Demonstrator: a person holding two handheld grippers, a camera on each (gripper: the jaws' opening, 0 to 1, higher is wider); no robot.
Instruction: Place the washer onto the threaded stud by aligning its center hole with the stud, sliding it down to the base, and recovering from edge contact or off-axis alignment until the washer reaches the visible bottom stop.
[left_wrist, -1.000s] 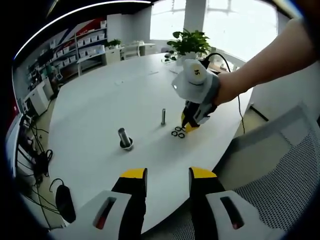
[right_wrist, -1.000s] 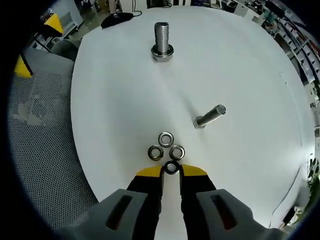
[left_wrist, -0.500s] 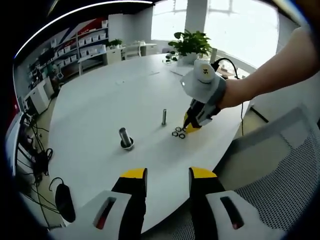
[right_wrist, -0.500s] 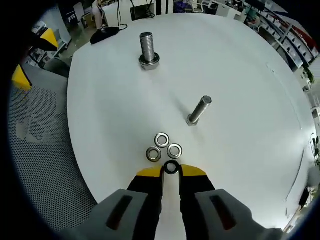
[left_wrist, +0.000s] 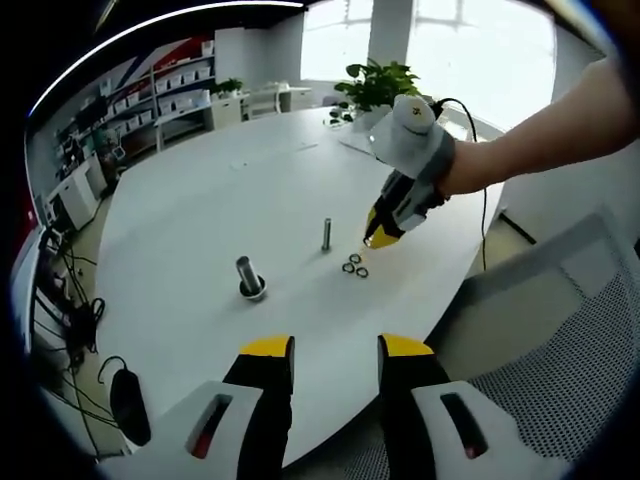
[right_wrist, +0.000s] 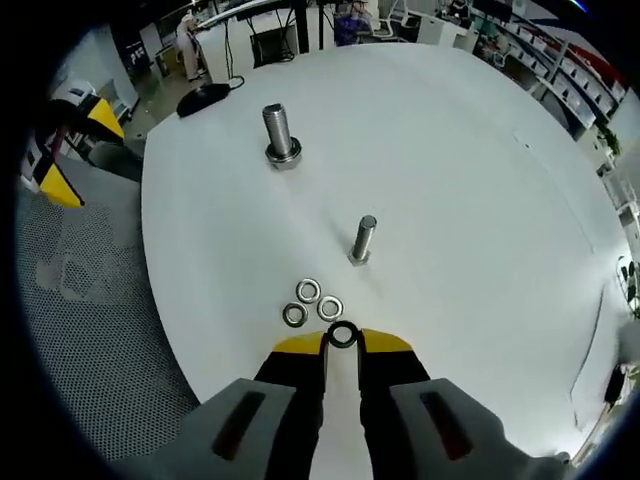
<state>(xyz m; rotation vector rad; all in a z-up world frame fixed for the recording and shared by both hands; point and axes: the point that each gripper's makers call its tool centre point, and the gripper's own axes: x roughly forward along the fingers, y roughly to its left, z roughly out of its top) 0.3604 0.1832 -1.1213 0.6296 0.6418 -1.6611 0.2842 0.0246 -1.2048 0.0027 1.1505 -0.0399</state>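
Observation:
My right gripper (right_wrist: 343, 347) is shut on a small dark washer (right_wrist: 343, 326), held edge-on between its yellow tips above the white table (right_wrist: 480, 200). Just ahead lie three loose washers (right_wrist: 308, 291) in a cluster. Beyond them a thin threaded stud (right_wrist: 362, 240) stands upright, and farther off a thicker stud (right_wrist: 277, 134) with a ring at its base. In the left gripper view, the right gripper (left_wrist: 378, 238) hangs in a person's hand above the washers (left_wrist: 353, 265), right of the thin stud (left_wrist: 326, 234). My left gripper (left_wrist: 335, 348) is open off the table's near edge, holding nothing.
A black mouse (left_wrist: 130, 405) lies at the table's edge. A grey mesh chair (left_wrist: 560, 330) stands beside the table. A potted plant (left_wrist: 380, 85) sits at the far end. The left gripper's yellow tips (right_wrist: 80, 150) are off the table edge.
The right gripper has risen away from the table with the washer in it, and the studs and loose washers look smaller in its view. The left gripper has not moved.

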